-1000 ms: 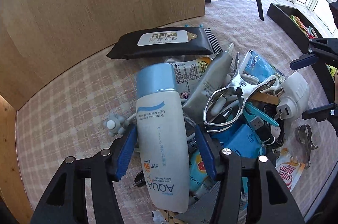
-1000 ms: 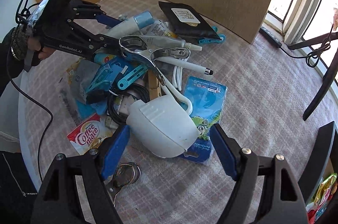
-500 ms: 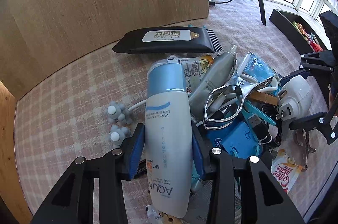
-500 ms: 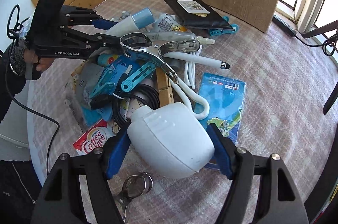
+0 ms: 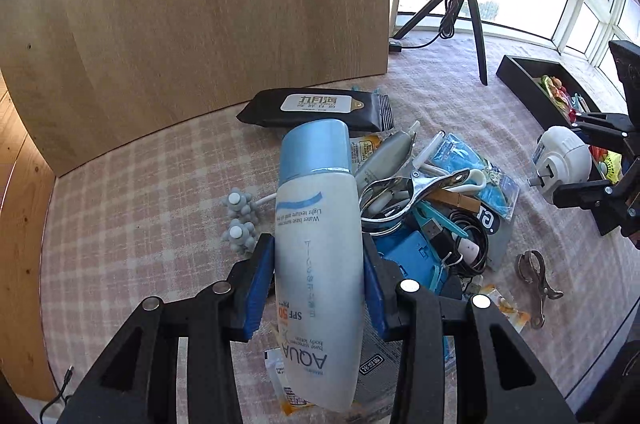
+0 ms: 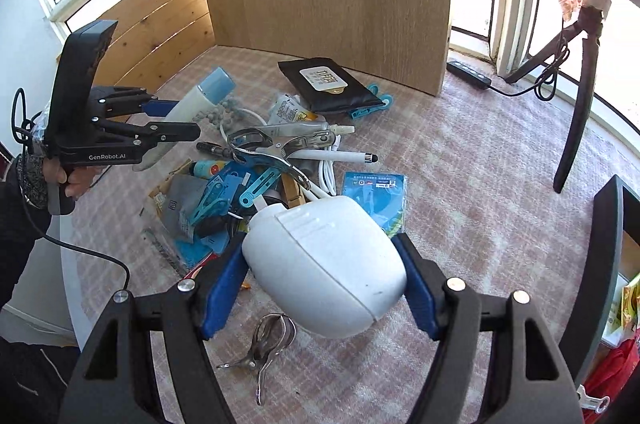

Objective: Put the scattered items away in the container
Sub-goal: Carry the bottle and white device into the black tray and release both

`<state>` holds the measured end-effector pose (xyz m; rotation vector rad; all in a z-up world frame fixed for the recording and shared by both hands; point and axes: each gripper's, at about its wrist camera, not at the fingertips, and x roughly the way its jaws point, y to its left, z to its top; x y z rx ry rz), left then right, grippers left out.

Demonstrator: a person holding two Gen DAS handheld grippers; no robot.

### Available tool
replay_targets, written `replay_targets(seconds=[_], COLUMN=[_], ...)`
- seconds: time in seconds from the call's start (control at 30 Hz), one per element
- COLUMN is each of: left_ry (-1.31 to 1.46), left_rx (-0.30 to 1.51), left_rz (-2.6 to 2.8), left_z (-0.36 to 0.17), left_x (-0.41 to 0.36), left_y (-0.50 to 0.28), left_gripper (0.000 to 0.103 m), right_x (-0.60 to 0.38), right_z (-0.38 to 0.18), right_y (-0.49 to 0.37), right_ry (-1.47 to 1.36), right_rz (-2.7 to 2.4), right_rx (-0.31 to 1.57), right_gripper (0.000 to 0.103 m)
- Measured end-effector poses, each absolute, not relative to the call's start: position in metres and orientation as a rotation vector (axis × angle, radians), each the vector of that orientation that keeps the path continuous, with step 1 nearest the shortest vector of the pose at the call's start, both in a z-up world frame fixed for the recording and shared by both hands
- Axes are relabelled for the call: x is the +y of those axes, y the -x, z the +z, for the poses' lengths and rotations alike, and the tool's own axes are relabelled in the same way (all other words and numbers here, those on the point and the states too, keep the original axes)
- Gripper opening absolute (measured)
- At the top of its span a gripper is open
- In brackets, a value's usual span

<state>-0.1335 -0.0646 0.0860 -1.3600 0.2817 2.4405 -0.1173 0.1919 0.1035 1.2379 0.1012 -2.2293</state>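
Observation:
My left gripper is shut on a white sunscreen bottle with a pale blue cap, held above the checked cloth. The same bottle shows in the right wrist view, lifted at the left. My right gripper is shut on a white plug adapter, raised over the pile; the adapter also appears at the right of the left wrist view. The black container sits at the far right with several colourful items inside; its dark wall stands at my right.
A pile remains on the cloth: black wipes pack, large metal clip, blue packet, black cable, small metal clip. A wooden panel stands behind. A tripod stands at the back.
Both grippers closed on their items and lifted them: the sunscreen bottle rose off the pile, and the white adapter came up and away from the heap.

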Motion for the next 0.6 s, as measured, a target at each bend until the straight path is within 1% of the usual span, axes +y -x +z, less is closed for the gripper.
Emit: replay_targets(seconds=[0.3, 0.6], left_ry=[1.286, 1.21], left_rx=[0.288, 0.286], left_rz=[2.443, 2.394], left_z=[0.111, 0.134], left_x=[-0.031, 0.028], left_y=[0.118, 0.093], left_gripper=[0.039, 0.039], right_x=[0.256, 0.331], right_z=[0.119, 0.141], right_y=[0.09, 0.048], right_ry=[-1.259, -1.293], right_rz=[-2.398, -2.583], right_rx=[-0.034, -0.174], right_gripper=[0.07, 0.07])
